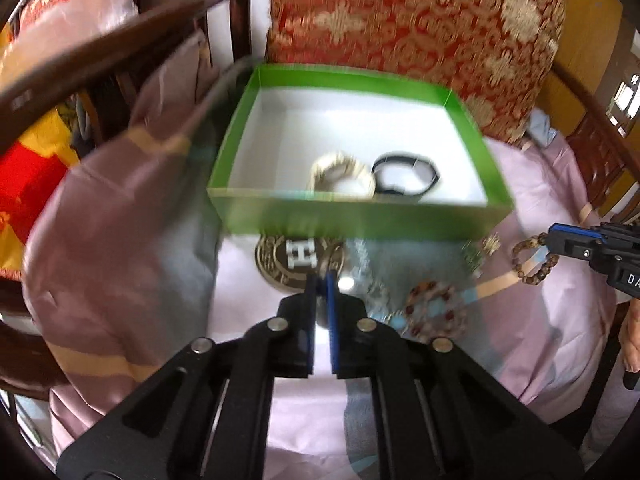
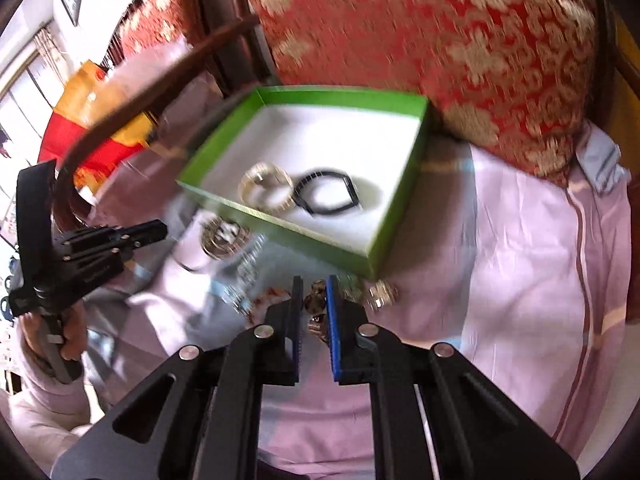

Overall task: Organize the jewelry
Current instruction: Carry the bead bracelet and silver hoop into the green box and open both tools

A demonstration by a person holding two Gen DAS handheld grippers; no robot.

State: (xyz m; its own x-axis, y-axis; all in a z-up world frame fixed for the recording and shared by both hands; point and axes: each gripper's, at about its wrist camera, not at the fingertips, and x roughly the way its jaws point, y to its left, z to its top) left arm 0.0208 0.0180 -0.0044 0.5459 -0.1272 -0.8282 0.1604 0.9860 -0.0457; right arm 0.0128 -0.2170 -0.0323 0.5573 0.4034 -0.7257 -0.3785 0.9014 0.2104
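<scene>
green card box (image 1: 352, 216) with matt white inside, shiny gold metal bangle (image 2: 266, 188), pink cloth cover (image 2: 520, 248)

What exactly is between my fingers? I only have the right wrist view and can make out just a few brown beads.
Observer: A whole brown bead bracelet. The left wrist view shows its full loop, pinched at one side by the right gripper.
Operator: And the blurred disc near the left gripper?
Observer: It's a bronze-coloured medallion with a white H piece on it.
Operator: Anything else outside the green box?
Observer: A red-and-white bead bracelet lies on the cloth; your fingers hide most of it.
</scene>
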